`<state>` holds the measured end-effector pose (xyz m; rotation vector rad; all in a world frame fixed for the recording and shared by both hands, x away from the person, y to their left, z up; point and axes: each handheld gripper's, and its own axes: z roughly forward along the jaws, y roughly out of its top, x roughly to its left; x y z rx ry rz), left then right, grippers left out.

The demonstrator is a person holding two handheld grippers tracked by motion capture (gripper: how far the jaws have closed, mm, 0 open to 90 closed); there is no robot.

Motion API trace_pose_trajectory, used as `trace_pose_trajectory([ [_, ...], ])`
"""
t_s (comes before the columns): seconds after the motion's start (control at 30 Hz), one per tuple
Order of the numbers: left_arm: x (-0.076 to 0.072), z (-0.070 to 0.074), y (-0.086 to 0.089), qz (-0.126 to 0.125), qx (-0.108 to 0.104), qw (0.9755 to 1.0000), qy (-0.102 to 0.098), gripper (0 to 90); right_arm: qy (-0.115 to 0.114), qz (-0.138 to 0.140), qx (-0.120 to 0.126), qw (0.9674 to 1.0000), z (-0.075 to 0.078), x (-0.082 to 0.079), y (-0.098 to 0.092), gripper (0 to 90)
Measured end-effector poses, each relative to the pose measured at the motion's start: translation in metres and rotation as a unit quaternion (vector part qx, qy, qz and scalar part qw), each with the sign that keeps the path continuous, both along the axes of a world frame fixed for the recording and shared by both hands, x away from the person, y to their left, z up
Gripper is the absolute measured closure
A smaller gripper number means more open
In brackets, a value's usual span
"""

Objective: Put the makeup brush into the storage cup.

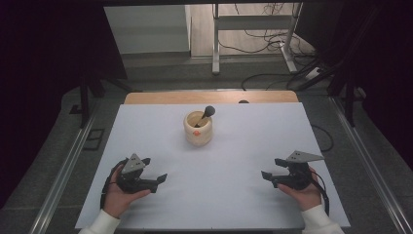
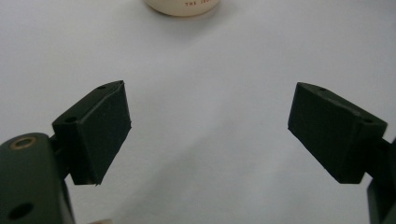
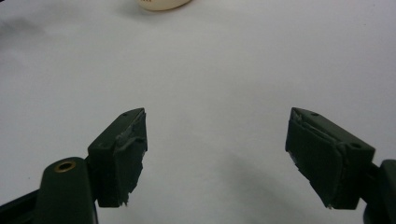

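Wooden mortar (image 1: 197,129) (pestle (image 1: 206,114) inside) mid-table, well beyond both claws, left claw (image 1: 157,179) and right claw (image 1: 270,169) spread, empty

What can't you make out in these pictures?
- Inside of the mortar, high view: the wall hides the pestle's lower end; the orange bit by it is too small to name.
- Mortar, left gripper view: cut off by the top edge, its red lettering blurred.
- Mortar, right gripper view: top edge leaves a sliver.
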<state>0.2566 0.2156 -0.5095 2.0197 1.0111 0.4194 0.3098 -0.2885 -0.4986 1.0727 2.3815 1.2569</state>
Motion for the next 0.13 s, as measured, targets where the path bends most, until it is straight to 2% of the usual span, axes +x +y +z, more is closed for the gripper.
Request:
trace_pose_trajectory([
  [0.13, 0.0001, -0.0002, -0.0004, 0.0, 0.0, 1.0, 0.001, 13.5, -0.005, 0.001, 0.003, 1.0, 0.0002, -0.0004, 0.0006, 20.5],
])
